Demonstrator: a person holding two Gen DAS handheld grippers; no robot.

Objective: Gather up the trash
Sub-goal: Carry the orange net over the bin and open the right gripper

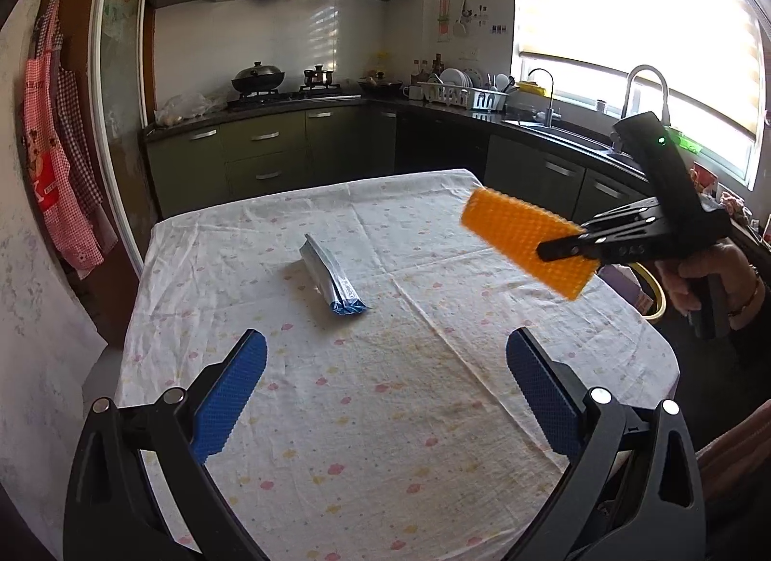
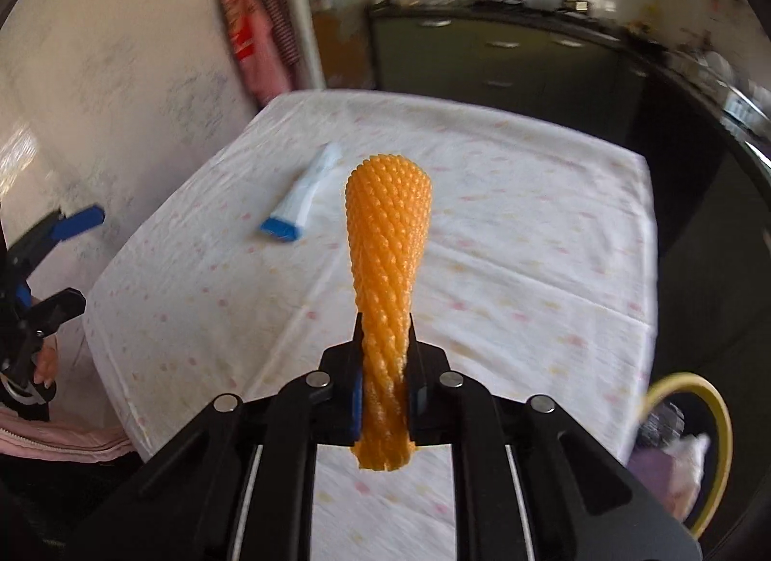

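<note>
- The right gripper [image 2: 385, 397] has its jaws clamped on an orange foam net sleeve, textured like fruit packing mesh [image 2: 388, 243]; the sleeve is squeezed thin between the blue pads and flares wide past the tips, carried in the air above the table
- The left gripper [image 1: 385, 397] holds nothing, its blue-padded jaws spread wide and aimed down at the cloth
- One piece of trash is left on the table: a flattened silver foil pouch with a blue end [image 1: 332, 279], lying near the middle of the white cloth with small pink and yellow prints [image 1: 433, 416], well ahead of the left jaws
- A yellow-rimmed bin [image 2: 703, 416] stands just off the table's right edge, with some waste in it
- Judged progress: the sleeve is picked but not binned, the pouch untouched
- Writing: red letters on the hanging checked apron [image 1: 48, 185] are too small to read; the pouch print is illegible
</note>
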